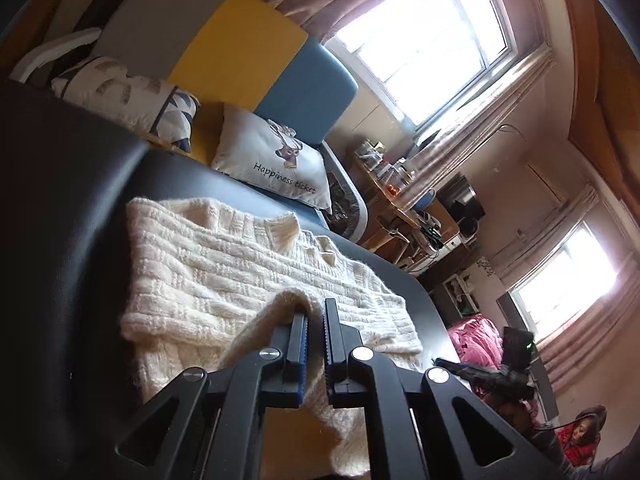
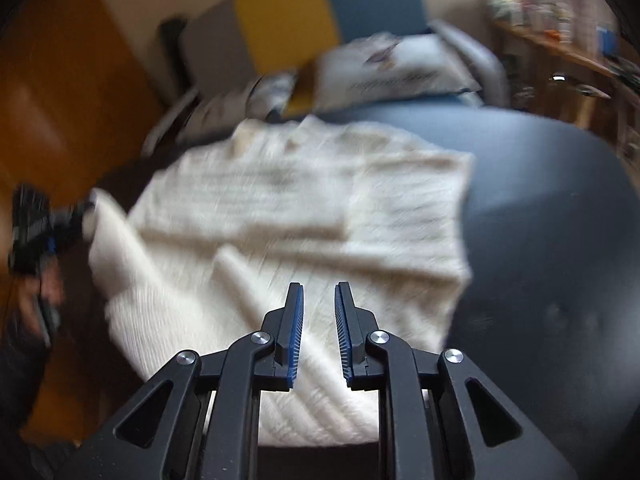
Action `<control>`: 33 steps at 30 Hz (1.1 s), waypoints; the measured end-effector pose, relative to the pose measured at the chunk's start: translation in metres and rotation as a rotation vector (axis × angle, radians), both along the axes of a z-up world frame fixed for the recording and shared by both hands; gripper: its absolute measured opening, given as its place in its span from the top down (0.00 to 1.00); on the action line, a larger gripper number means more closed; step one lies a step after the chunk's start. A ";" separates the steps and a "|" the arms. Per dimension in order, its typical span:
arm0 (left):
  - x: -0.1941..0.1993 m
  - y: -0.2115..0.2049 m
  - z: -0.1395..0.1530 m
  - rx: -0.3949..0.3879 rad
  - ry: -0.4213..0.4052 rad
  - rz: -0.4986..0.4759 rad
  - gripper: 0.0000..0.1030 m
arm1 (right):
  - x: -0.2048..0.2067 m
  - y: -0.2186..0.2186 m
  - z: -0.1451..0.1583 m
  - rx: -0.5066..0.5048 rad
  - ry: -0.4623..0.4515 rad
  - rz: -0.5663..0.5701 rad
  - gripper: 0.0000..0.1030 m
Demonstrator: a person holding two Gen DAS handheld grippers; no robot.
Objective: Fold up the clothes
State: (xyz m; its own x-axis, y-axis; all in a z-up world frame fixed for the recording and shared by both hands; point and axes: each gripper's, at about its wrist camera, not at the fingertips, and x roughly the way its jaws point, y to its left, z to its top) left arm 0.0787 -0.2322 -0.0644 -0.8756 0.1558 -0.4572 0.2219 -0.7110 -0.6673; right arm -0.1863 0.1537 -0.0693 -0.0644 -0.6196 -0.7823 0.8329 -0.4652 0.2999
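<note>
Right now I'm mid-fold: my left hand-held gripper [image 1: 316, 320] pinches a fold of the cream knit sweater [image 1: 224, 264], which lies on the dark bed [image 1: 72, 208]. My right hand-held gripper [image 2: 319, 300] hovers slightly spread, empty. Next, probably, lay the fold across; open bed lies beyond the sweater's far edge.

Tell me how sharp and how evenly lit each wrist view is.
Left wrist view: sharp; the two windows are blown out white, the near bed surface falls into deep shadow, and straight edges bow from the fisheye. Right wrist view: heavy motion blur smears the cream sweater and pillows, while the right gripper itself stays crisp; lighting is softer, without glare.
</note>
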 end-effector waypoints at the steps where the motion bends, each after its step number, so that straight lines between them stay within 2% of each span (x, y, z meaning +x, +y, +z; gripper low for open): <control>1: 0.000 0.001 0.000 -0.005 -0.001 0.000 0.95 | 0.005 -0.008 -0.005 0.009 0.015 0.038 0.78; 2: 0.001 0.002 0.000 -0.010 -0.002 0.001 0.95 | 0.009 -0.018 -0.008 0.015 0.019 0.080 0.70; 3: 0.002 0.003 0.001 -0.015 -0.004 0.001 0.95 | 0.014 -0.029 -0.011 0.020 0.023 0.122 0.66; 5: 0.004 0.006 0.003 -0.031 -0.009 -0.006 0.95 | 0.022 -0.052 -0.015 0.012 0.024 0.205 0.64; 8: 0.006 0.008 0.004 -0.028 -0.018 -0.014 0.94 | 0.033 -0.083 -0.021 0.056 0.058 0.297 0.58; 11: 0.007 0.009 0.001 -0.030 -0.036 -0.021 0.94 | 0.049 -0.104 -0.027 0.122 0.125 0.381 0.58; 14: 0.006 0.011 -0.003 -0.028 -0.057 -0.025 0.94 | 0.068 -0.116 -0.038 0.236 0.263 0.446 0.58; 15: 0.006 0.012 -0.003 -0.029 -0.063 -0.025 0.94 | 0.074 -0.117 -0.041 0.261 0.305 0.463 0.65; 16: 0.007 0.013 -0.004 -0.030 -0.068 -0.024 0.94 | 0.079 -0.118 -0.039 0.265 0.330 0.471 0.75; 17: 0.007 0.014 -0.005 -0.027 -0.070 -0.024 0.94 | 0.085 -0.117 -0.037 0.267 0.358 0.471 0.93; 22: 0.011 0.021 -0.003 -0.026 -0.066 -0.027 0.94 | 0.108 -0.108 -0.032 0.273 0.465 0.465 0.93; 24: 0.014 0.024 0.002 -0.034 -0.049 -0.024 0.94 | 0.110 -0.104 -0.024 0.248 0.466 0.427 0.94; 33: 0.018 0.026 0.042 -0.107 0.061 0.011 0.94 | 0.076 -0.080 0.046 0.078 0.473 0.214 0.94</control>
